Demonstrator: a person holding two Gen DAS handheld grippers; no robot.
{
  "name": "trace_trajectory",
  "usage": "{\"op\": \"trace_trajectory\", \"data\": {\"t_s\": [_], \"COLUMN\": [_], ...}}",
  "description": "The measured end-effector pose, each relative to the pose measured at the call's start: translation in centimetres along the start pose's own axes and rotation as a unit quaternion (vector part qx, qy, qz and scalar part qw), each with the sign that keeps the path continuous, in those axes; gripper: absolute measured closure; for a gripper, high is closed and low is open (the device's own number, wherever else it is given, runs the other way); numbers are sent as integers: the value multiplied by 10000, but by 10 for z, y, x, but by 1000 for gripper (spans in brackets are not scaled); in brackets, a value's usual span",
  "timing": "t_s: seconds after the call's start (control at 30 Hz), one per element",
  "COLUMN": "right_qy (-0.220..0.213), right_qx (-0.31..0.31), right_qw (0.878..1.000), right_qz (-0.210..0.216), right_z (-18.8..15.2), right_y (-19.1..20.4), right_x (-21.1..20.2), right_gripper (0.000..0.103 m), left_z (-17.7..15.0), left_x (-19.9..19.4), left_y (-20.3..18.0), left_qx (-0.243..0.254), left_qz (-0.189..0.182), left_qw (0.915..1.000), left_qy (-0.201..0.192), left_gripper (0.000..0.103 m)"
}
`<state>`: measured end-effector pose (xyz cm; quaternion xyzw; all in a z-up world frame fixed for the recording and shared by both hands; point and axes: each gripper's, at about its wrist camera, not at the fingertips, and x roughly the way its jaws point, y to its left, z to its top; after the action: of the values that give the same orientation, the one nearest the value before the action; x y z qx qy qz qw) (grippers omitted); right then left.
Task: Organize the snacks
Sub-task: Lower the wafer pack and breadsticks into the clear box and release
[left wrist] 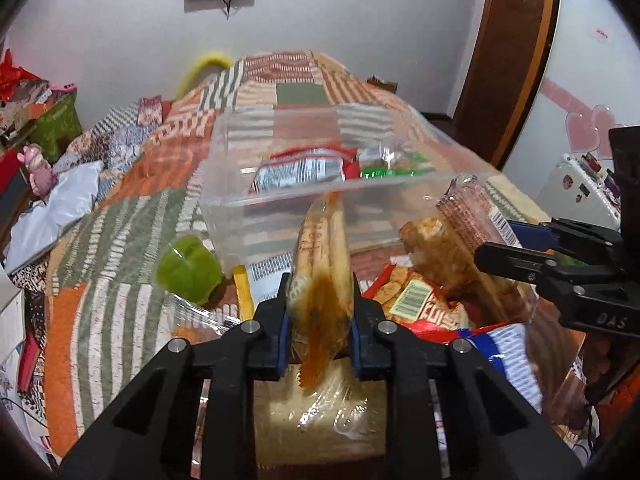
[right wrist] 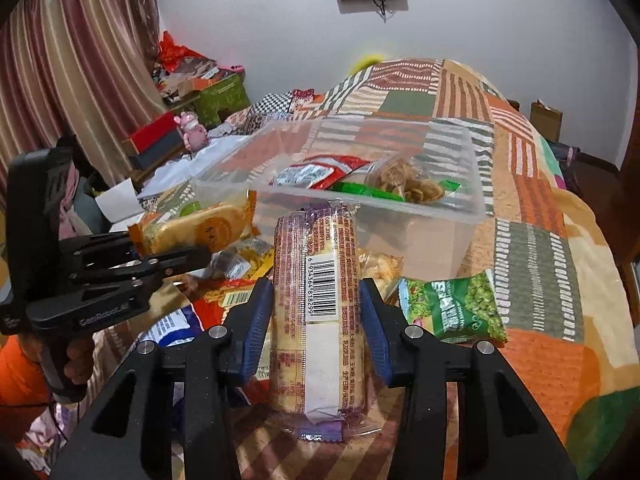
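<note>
Clear plastic bin (right wrist: 460,216) straight ahead of both grippers and a little above their packets, open top upward, long side running across the view — so the coming move probably turns on lifting over the near rim. Sits on a patchwork quilt (right wrist: 532,264); inside already: a red-and-silver sachet (right wrist: 316,172), a green wrapper (right wrist: 368,191), a clear bag of brown pieces (right wrist: 412,186).

Right gripper (right wrist: 318,320) clenched on a wafer roll (right wrist: 316,292) — long axis pointing away along the fingers toward the bin, barcode strip facing up, purple print on clear film, pale biscuit beneath, pads pressing both sides. Looks the nearer of the two to the bin's front wall, though hard to say firmly.

Left gripper (left wrist: 320,320) clamped on a rice-cracker pack (left wrist: 320,280), held edge-on, its long axis also aimed at the bin; clear film with orange trim, pale round crackers showing through.

Loose on the quilt, not yet sorted: a green pea bag (right wrist: 452,308) just right of the roll, a green jelly cup (left wrist: 190,268) beside the bin's left corner.
</note>
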<state>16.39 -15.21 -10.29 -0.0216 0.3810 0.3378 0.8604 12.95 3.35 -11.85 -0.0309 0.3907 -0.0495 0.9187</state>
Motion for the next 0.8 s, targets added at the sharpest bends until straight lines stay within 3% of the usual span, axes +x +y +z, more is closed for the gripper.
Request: {"op": "trace_trajectory", "data": {"t_s": [0.43, 0.8], "right_qy": [-440, -900], "right_qx": [111, 117], "right_qw": [9989, 9957], "right_qz": [-80, -184], "right_z": [19, 53], "right_y": [-3, -12], "right_x": [-23, -37], "right_gripper": [62, 62], "left_z": [20, 53], "left_x": [-51, -58], "left_y": [-7, -1], "left_qx": [67, -67], "left_qz": [-38, 37], "left_qw": [9974, 9939], "left_qy": [-719, -1097], "left_gripper": [81, 81]}}
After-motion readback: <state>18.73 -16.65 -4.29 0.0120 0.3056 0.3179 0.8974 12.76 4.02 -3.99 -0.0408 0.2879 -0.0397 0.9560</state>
